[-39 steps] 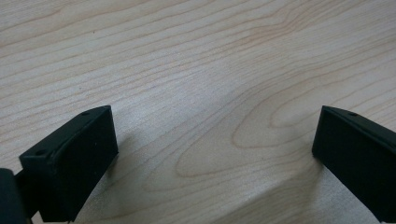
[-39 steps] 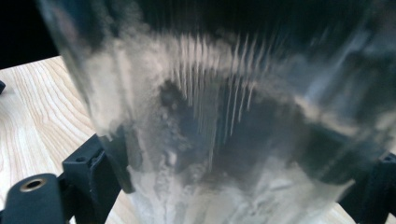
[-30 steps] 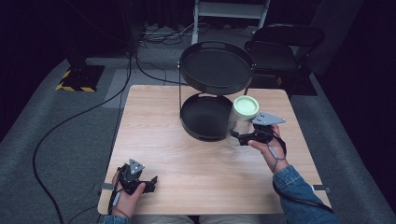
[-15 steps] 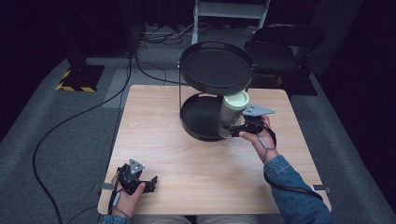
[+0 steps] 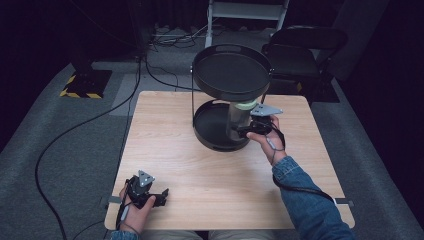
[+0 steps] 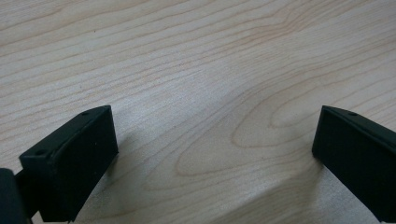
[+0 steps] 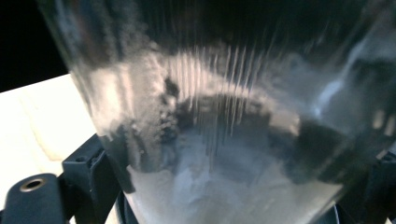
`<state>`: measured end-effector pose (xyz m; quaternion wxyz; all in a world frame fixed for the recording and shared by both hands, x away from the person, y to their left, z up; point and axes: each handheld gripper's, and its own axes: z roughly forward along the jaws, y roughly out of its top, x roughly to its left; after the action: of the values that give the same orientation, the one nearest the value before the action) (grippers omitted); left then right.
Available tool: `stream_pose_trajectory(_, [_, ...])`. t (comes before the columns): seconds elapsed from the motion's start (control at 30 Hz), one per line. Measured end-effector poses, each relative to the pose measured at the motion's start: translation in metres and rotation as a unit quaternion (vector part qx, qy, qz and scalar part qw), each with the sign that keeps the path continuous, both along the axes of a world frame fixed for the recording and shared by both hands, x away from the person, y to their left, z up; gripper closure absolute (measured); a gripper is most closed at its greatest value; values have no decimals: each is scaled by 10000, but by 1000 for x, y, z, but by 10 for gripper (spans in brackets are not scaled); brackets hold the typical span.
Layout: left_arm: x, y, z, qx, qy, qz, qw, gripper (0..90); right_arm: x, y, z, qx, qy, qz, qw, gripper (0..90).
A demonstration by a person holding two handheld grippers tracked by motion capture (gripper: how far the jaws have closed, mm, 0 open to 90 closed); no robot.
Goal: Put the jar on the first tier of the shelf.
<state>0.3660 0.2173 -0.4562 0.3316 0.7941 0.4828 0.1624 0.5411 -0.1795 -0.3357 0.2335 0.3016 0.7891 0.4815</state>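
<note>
At 7 o'clock on the counter, the left gripper is rested, fingers apart and empty. Farther off, a clear jar is clamped upright by the right gripper, just above the lower tray at its 3 o'clock, under the upper tray.

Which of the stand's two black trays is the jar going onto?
The lower tray: the right gripper holds the clear jar over its right side, beneath the upper tray, which carries nothing.

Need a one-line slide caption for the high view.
Right claw holds a clear cup over the two-tier stand's lower tray; left claw rests open.
</note>
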Motion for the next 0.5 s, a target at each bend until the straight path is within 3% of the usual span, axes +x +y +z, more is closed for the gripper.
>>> stream_pose_trajectory(0.2, [0, 0, 0, 2, 0, -2, 10000, 1, 14, 12, -5, -32, -121, 30, 9999, 110])
stream_pose_trajectory(0.5, [0, 0, 0, -3, -2, 1, 10000, 1, 29, 23, -11, -9, 15, -49, 10000, 110])
